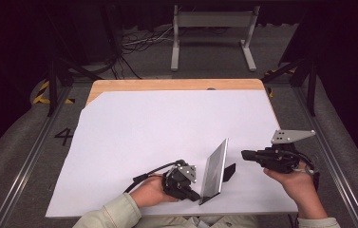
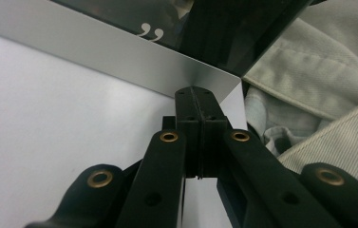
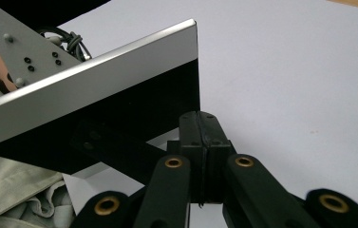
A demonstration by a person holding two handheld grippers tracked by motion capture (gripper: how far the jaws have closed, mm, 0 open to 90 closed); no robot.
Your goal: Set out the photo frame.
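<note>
1. Left gripper view: left tongs (image 2: 198, 95) have jaws pressed flat together, nothing between them; the tip sits just at the near lower corner of the picture frame (image 2: 119, 52), contact hard to tell.
2. Right gripper view: right tongs (image 3: 203, 118) also closed on nothing, jaws flush, tip close under the frame's far bottom corner, on its dark back side.
3. High view: left tongs (image 1: 192, 194) are held low at the near edge of the bench, pointing right toward the frame's base; right tongs (image 1: 246, 155) are held level, pointing left at the frame from behind, a small gap showing.
4. Frame (image 1: 214, 170) stands upright, leaning back on a black rear stand (image 1: 229, 172), silver border, dark glossy face turned to the left tongs. It sits near the front edge, between the two tongs.
5. White sheet (image 1: 157, 128) covers most of the wooden bench (image 1: 167, 84); the frame stands on the sheet.
6. Pale sleeves (image 1: 115, 213) come in from the bottom, one hand on each gripper.
</note>
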